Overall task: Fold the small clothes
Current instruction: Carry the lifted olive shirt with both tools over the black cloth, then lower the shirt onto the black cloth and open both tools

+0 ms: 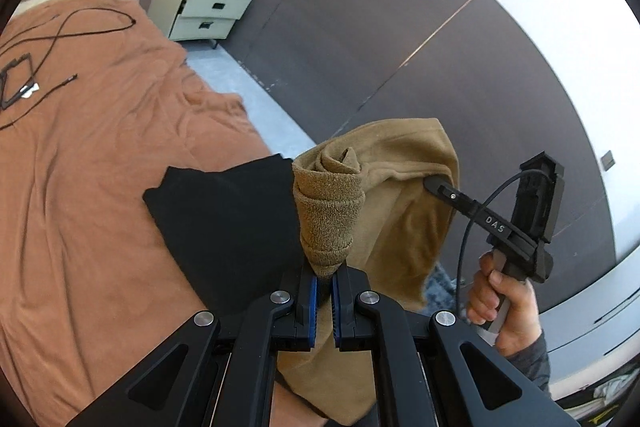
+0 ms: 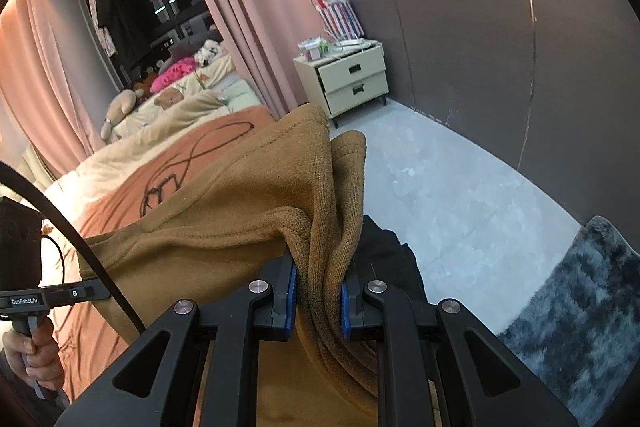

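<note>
Both grippers clamped on tan garment (image 1: 404,195), lifted clear of orange bedspread (image 1: 92,187). Left gripper (image 1: 324,291), bottom centre of left view, pinching ribbed cuff between blue pads (image 1: 313,297), nearly fully together. Right gripper (image 2: 318,297), bottom centre of right view, biting thicker bunch of same fabric, several layers between pads. Also seen right of centre in left view, held by a hand (image 1: 500,303) lower right, tip buried in cloth.

Garment hanging bunched between the two, centre of both frames, not flat. Black cloth (image 1: 224,227) lying on bedspread just behind it, left of centre. Black cable (image 1: 60,39) loose on bed, upper left.

Step judged: carrying garment toward bed to lay out before folding. To do well: spread grippers apart to tension cloth, lower onto bare bedspread, avoid landing on black cloth or cable. Keep both grips till fabric rests flat. Risk: thin cuff slipping, sleeve twisted under.
</note>
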The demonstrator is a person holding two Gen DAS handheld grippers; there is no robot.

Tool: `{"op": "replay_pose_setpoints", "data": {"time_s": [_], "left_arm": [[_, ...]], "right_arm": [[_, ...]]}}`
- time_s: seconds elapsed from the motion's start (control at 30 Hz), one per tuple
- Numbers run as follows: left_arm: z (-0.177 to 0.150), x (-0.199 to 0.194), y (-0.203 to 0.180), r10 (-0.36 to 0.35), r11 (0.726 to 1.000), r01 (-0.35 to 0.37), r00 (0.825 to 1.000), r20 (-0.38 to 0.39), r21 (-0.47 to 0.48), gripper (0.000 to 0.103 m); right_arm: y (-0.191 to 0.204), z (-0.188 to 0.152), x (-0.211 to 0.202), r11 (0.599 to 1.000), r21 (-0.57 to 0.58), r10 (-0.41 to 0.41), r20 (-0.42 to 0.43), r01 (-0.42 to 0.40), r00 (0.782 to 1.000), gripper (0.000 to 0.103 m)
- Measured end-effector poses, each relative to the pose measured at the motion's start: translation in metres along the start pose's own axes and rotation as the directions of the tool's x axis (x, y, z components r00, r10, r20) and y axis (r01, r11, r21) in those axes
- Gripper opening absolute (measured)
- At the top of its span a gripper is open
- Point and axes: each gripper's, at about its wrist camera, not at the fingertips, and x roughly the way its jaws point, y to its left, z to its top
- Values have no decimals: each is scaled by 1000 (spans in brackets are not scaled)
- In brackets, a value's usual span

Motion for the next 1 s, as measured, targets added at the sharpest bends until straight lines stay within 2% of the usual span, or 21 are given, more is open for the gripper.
{"op": "replay_pose_setpoints", "data": {"time_s": [0.13,0.27,0.33,0.37,0.4,0.43,0.47,0.63,0.7,0.77,0.87,1.0], "left_arm": [[8,19,18,39,999,-38,999,-11,16,5],[19,32,34,60,998,-61,998,16,36,6],[24,40,46,106,993,-108,994,39,39,7],[24,46,51,138,989,-140,990,39,38,17],[24,53,57,175,984,-176,984,28,31,34],[22,64,68,239,971,-239,971,6,12,41],[20,69,75,257,967,-257,966,-4,2,49],[12,79,104,261,964,-262,965,-26,-36,49],[10,81,112,266,963,-267,964,-27,-47,49],[8,82,117,268,961,-270,963,-29,-54,49],[7,89,121,286,957,-287,957,-42,-37,49],[10,103,125,305,952,-306,951,-47,-24,49]], "right_arm": [[-10,7,16,999,-12,-34,-23,34,999,13],[-6,11,34,999,-29,-45,-5,45,999,14],[-7,9,44,998,-30,-64,5,64,998,18],[-7,6,54,995,-30,-92,-3,92,996,29],[-9,5,65,990,-23,-139,-32,138,990,37],[-11,5,75,984,-11,-181,-67,180,981,54],[-13,5,81,979,3,-204,-87,205,975,56],[-10,6,78,978,-22,-209,-65,208,976,56],[-6,4,81,979,-43,-204,-89,201,975,55],[-3,1,95,979,-71,-200,-143,191,969,36],[-4,2,118,975,-111,-214,-217,194,952,20],[-6,18,142,968,-117,-245,-250,222,937,19]]}}
